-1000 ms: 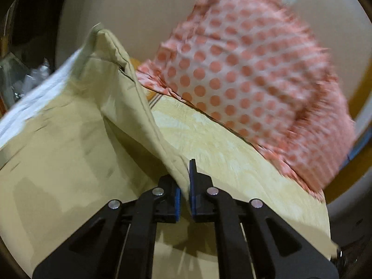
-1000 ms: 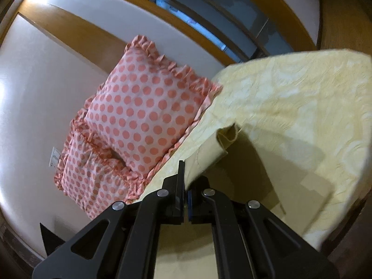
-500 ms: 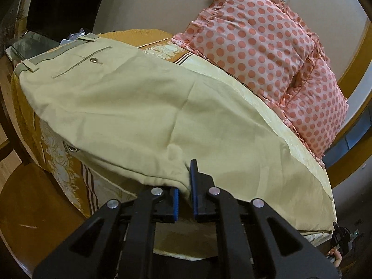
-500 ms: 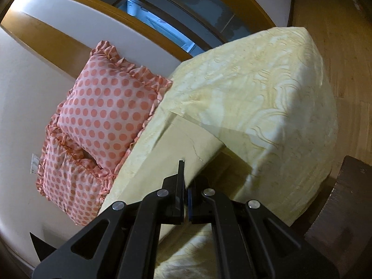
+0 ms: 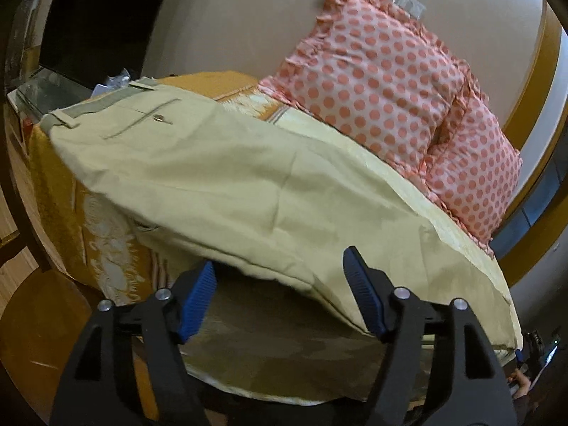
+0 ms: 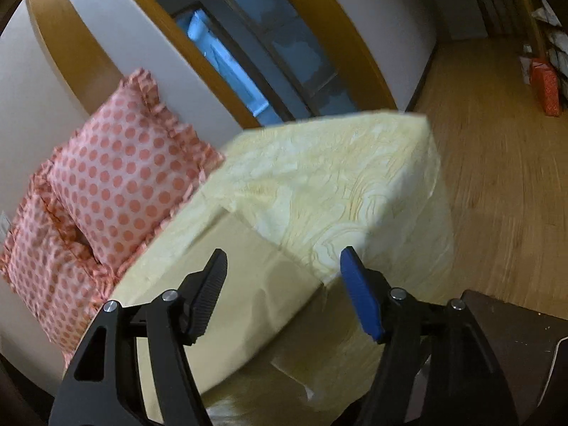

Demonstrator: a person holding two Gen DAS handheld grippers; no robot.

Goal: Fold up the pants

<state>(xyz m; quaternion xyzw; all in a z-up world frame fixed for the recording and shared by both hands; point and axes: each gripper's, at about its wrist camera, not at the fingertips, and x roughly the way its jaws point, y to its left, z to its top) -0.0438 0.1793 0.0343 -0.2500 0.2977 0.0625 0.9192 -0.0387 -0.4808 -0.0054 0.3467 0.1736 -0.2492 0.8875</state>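
Both your grippers stand wide open, holding nothing.

Your left gripper (image 5: 278, 293) has its jaws spread far apart, blue pads (image 5: 362, 293) facing each other across a broad gap, black finger arms splayed out from the bottom of its view. Your right gripper (image 6: 280, 293) is spread the same way: its right pad shows its blue face, its left pad its dark ribbed edge. Each points forward and slightly down along its fingers.
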